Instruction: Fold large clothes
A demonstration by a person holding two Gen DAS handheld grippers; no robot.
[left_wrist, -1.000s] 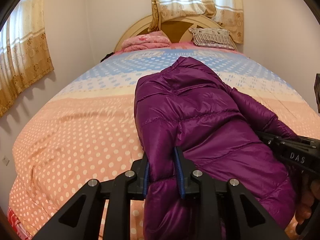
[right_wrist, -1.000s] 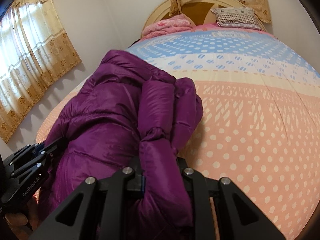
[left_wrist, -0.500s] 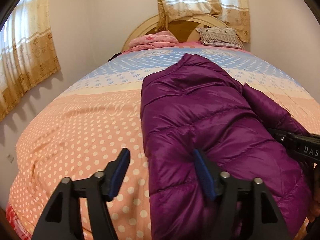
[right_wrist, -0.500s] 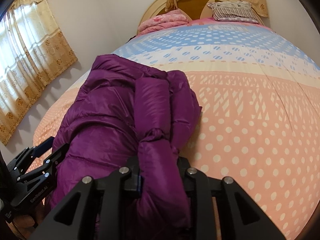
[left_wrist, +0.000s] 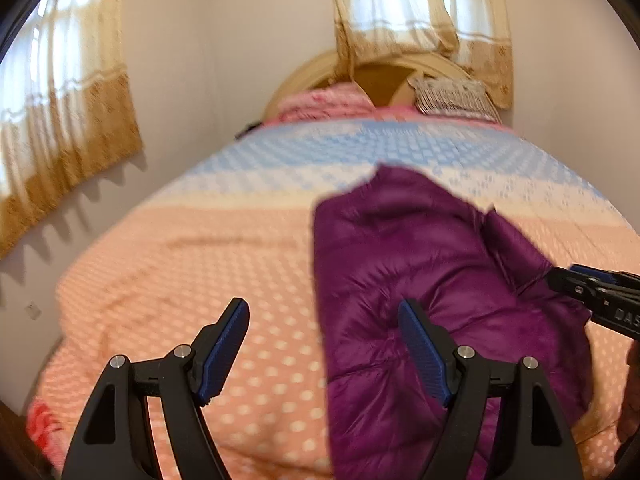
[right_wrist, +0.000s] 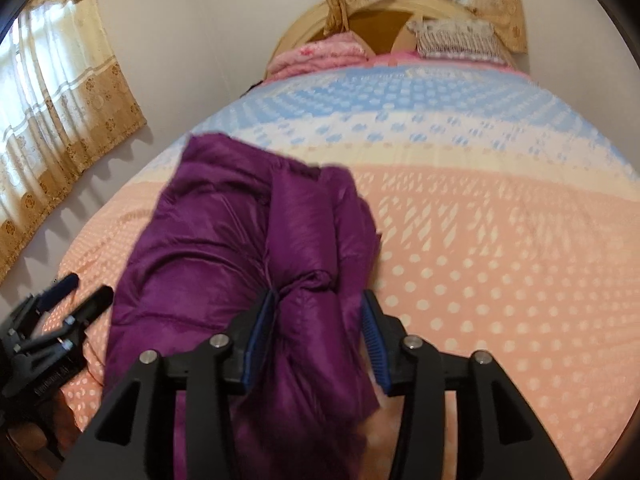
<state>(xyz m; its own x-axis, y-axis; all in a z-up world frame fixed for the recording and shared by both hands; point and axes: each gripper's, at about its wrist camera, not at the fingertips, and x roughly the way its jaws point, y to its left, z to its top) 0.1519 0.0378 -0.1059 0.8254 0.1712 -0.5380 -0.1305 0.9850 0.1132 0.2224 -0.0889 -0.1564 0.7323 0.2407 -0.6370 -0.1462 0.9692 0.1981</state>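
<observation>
Letting go of the purple jacket [left_wrist: 420, 280], we now hold our left gripper [left_wrist: 324, 348] spread wide over its left edge; our right gripper [right_wrist: 318, 336] has parted around the bunched sleeve; the garment lies folded lengthwise near the bed's [left_wrist: 180, 280] foot, so this fold looks placed.

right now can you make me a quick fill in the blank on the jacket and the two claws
1. The puffy jacket on the bed is ____ in colour.
2. The left claw is ____, gripping nothing.
3. The bedspread around the jacket has white ____ on peach.
4. The right claw straddles the jacket's ____.

Missing words: purple; open; dots; sleeve
</observation>
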